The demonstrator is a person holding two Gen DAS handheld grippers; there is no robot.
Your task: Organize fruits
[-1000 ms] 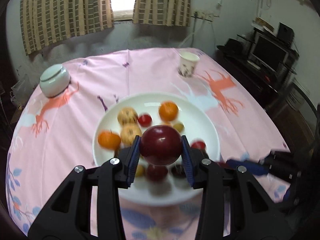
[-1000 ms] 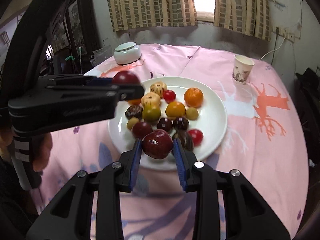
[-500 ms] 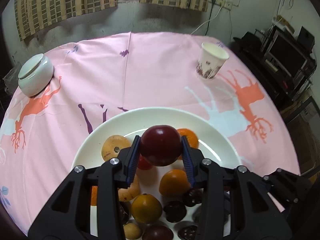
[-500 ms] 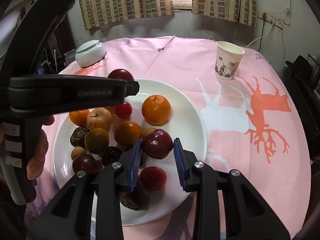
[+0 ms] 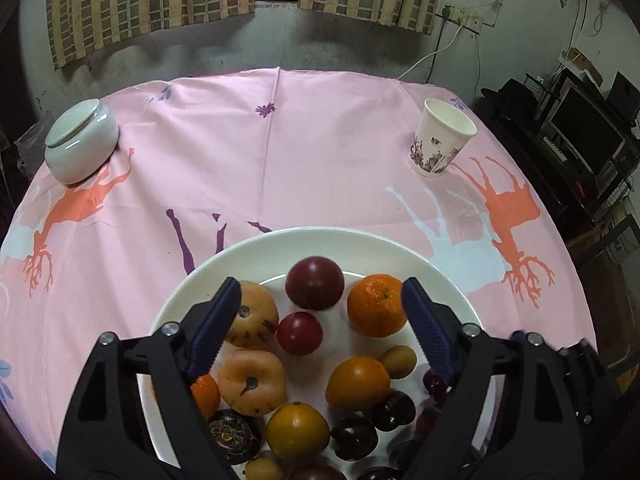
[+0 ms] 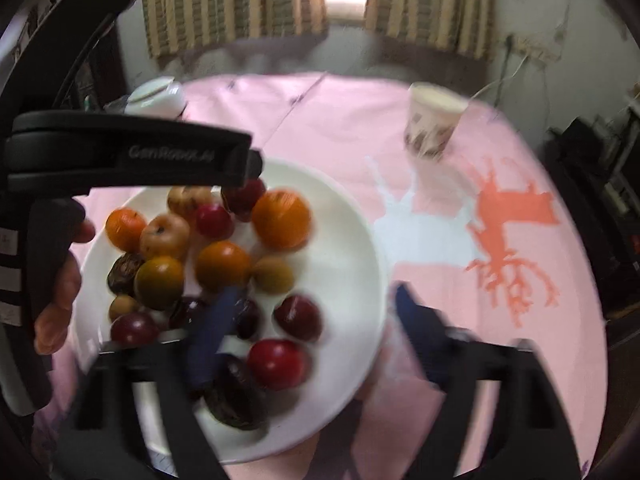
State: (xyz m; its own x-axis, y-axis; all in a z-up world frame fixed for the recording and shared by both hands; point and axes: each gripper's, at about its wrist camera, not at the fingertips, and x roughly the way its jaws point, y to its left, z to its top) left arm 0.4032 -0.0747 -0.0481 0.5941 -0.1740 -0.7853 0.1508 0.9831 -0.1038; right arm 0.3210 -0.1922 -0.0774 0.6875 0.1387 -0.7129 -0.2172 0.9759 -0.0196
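A white plate (image 5: 256,252) (image 6: 352,240) on the pink cloth holds several fruits: oranges, tan apples, small dark and red plums. My left gripper (image 5: 321,308) hangs over the plate with its jaws opening; a dark red plum (image 5: 315,283) lies free on the plate just beyond its fingertips, no pad touching it. In the blurred right wrist view my right gripper (image 6: 314,304) is also opening, and a dark red plum (image 6: 298,317) rests on the plate between its fingers, untouched. The left gripper's black body (image 6: 132,156) and the hand (image 6: 60,280) that holds it fill that view's left side.
A patterned paper cup (image 5: 440,142) (image 6: 430,126) stands at the back right of the round table. A white lidded jar (image 5: 80,146) (image 6: 156,98) sits at the back left. Dark shelves with electronics (image 5: 576,128) stand past the table's right edge. Curtains hang behind.
Both grippers came down over the plate, then let go: the left dropped its big dark red plum at the plate's far side, the right released its plum among the near fruits.
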